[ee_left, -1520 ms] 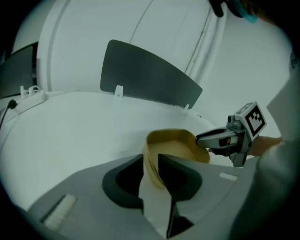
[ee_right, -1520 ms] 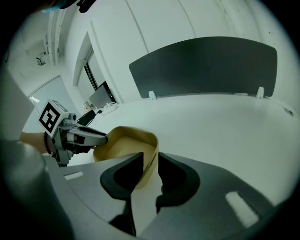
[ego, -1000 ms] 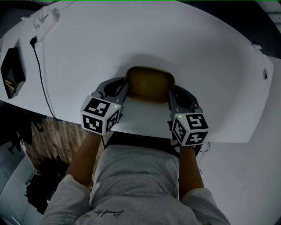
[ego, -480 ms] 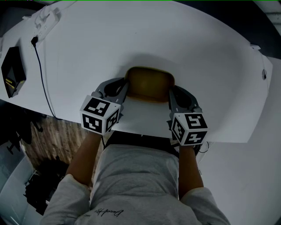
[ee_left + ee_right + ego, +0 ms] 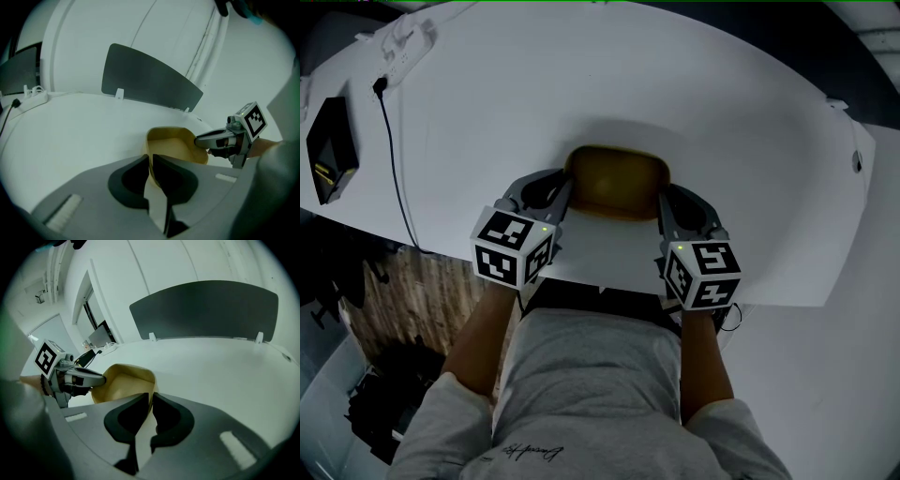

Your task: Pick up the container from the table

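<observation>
A tan, open-topped container [image 5: 617,178] sits on the white table [image 5: 750,122] near its front edge. My left gripper [image 5: 567,185] clamps the container's left wall; in the left gripper view that thin wall [image 5: 151,161] stands pinched between both pads. My right gripper [image 5: 664,194] straddles the right wall, and its jaws are closing with the wall [image 5: 152,399] between them and the pads touching it. Each gripper shows in the other's view: the right gripper [image 5: 213,139] and the left gripper [image 5: 89,378] both sit at the container's rim.
A black device [image 5: 328,150] lies at the table's far left, with a black cable [image 5: 389,159] running to a white power strip [image 5: 398,42]. A dark curved panel [image 5: 150,77] stands along the far table edge. The table's near edge runs just under my wrists.
</observation>
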Motion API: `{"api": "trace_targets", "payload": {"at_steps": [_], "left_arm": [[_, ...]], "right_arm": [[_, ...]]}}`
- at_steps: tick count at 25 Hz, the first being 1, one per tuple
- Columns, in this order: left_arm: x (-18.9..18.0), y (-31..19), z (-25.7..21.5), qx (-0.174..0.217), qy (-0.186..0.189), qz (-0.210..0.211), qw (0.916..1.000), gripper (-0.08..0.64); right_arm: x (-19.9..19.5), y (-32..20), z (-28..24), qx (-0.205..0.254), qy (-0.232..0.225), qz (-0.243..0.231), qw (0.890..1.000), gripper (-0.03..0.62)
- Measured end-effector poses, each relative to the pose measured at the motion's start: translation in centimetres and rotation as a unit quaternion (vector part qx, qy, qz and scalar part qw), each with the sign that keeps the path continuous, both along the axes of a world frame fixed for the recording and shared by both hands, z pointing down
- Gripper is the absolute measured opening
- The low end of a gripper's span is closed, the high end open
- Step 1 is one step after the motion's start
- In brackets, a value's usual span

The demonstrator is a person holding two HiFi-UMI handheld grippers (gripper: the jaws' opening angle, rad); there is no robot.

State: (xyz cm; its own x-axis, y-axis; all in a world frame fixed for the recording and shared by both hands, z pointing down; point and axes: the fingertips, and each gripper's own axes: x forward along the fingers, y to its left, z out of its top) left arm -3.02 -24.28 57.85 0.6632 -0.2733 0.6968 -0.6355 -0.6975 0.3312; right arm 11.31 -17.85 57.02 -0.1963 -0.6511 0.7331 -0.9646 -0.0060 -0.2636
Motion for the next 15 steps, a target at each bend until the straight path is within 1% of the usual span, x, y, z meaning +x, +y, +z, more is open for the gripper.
{"api": "trace_targets", "payload": {"at_steps": [15], "left_arm": [[0.5, 0.8, -2.9, 0.022, 0.017, -0.013, 0.9995, 0.029]], "right_arm": [[0.6, 0.6, -3.0, 0.025, 0.004, -0.010, 1.000, 0.043]]}}
